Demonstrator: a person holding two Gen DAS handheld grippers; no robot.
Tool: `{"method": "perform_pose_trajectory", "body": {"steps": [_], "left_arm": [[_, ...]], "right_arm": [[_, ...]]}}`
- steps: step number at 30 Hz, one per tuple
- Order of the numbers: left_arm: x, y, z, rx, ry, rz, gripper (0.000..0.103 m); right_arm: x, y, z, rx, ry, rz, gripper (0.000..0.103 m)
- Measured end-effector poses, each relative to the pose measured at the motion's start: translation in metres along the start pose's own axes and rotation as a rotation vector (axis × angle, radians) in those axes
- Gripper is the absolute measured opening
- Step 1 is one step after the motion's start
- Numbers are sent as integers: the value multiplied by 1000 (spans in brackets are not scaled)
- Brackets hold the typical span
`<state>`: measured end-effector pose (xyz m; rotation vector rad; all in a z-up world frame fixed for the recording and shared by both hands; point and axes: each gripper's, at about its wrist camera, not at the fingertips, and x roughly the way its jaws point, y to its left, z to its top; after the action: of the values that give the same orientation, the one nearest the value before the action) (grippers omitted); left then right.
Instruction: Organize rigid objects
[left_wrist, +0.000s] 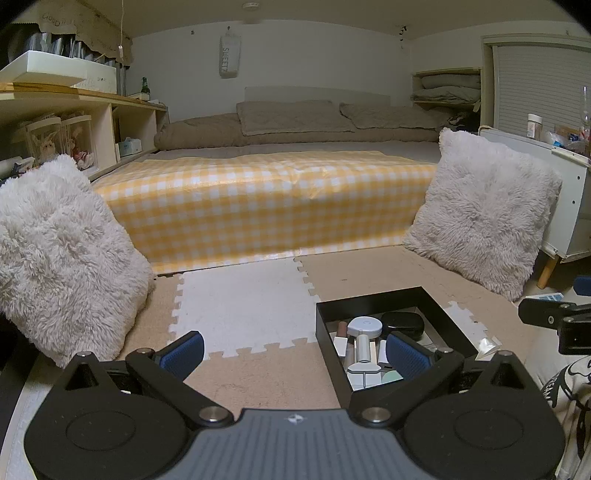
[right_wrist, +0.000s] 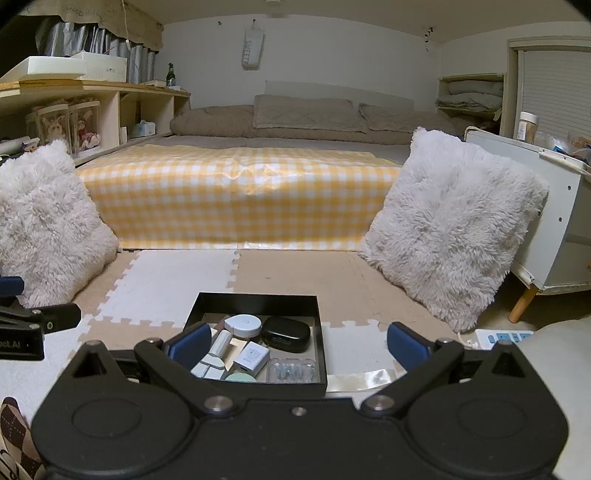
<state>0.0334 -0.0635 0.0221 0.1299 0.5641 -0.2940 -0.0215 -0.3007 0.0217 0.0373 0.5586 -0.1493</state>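
A black open box (left_wrist: 328, 343) (right_wrist: 258, 301) sits on the foam floor mat. It holds several small rigid items: a round white device (right_wrist: 244, 325) (left_wrist: 365, 326), a black case (right_wrist: 286, 333) (left_wrist: 403, 325), a white charger (right_wrist: 252, 357), a clear plastic piece (right_wrist: 291, 371) and a pale green disc (right_wrist: 239, 377). My left gripper (left_wrist: 295, 352) is open and empty, its right finger over the box's near side. My right gripper (right_wrist: 297, 345) is open and empty, with the box between its fingers (right_wrist: 189, 345).
Two fluffy white cushions (left_wrist: 62, 258) (right_wrist: 454, 229) lean at left and right. A bed with a yellow checked cover (left_wrist: 266, 206) lies ahead. A white cabinet (right_wrist: 554, 206) stands at right, a power strip (right_wrist: 502, 336) on the floor beside it. Shelves (left_wrist: 74, 122) line the left wall.
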Motion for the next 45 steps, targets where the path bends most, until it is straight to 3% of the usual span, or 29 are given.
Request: {"method": "perform_pose_trajectory", "body": {"steps": [45], "left_arm": [[-1,-1,1,-4,1,-3,103]], "right_arm": [[0,0,0,-5,1,-6,103]]}}
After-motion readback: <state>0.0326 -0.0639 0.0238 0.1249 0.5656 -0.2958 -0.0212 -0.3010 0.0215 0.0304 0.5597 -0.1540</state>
